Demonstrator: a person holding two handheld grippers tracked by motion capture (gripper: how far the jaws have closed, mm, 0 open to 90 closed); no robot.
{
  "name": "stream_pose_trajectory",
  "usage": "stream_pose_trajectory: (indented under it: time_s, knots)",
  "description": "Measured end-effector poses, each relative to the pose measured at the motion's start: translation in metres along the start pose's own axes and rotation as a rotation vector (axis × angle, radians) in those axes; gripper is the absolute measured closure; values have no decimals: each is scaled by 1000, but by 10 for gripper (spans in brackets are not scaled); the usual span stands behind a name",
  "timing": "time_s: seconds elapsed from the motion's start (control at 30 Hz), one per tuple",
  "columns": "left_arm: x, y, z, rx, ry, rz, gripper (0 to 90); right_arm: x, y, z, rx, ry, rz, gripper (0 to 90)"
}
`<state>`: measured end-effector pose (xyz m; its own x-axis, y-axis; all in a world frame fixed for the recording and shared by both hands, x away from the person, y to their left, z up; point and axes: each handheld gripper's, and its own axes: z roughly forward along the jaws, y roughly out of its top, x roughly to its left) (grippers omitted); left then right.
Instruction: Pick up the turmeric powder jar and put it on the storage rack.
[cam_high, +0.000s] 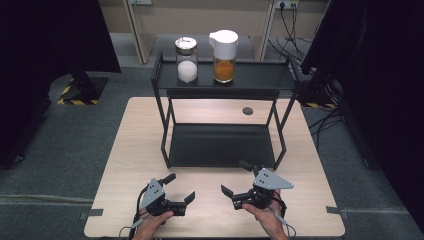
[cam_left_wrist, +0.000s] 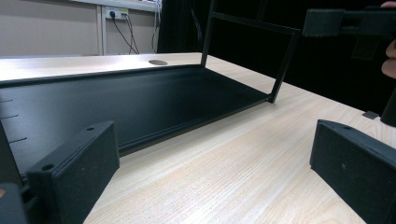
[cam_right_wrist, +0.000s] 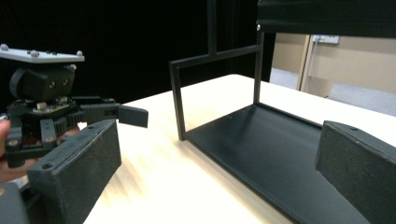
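Black rack (cam_high: 222, 145), long axis left-right, open front facing both empty, wide-open grippers: L (cam_high: 181, 187), R (cam_high: 235, 178).

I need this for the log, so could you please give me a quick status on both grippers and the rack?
Left gripper and right gripper open, empty, low over table. Two-tier rack untouched; two jars on its upper shelf. Nothing in the way.

light wood table (cam_high: 135, 150); black two-tier rack (cam_high: 222, 145) stands on it, toward far edge.

A matt black metal rack (cam_high: 225, 145) stands on the smooth, pale wood-grain table (cam_high: 130, 150); glass jars (cam_high: 186, 60) look glossy.
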<state>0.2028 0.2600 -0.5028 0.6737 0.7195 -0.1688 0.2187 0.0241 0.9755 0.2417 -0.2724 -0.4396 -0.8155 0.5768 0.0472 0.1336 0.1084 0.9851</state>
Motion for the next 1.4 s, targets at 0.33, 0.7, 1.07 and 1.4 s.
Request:
stream_pose_trajectory:
  time_s: [0.33,0.7,1.07,1.4]
  knots:
    - [0,0,0,-4,1,-5,8,0,-19,-2,-2,-4,28,6]
    - [1,0,0,-8,2,-4,8,-1,-30,0,7,0,39,6]
    - [1,-1,0,-8,7,-1,8,-1,-34,0,15,-8,46,6]
    - [1,-2,0,-11,7,1,8,-3,-36,-1,16,-22,65,6]
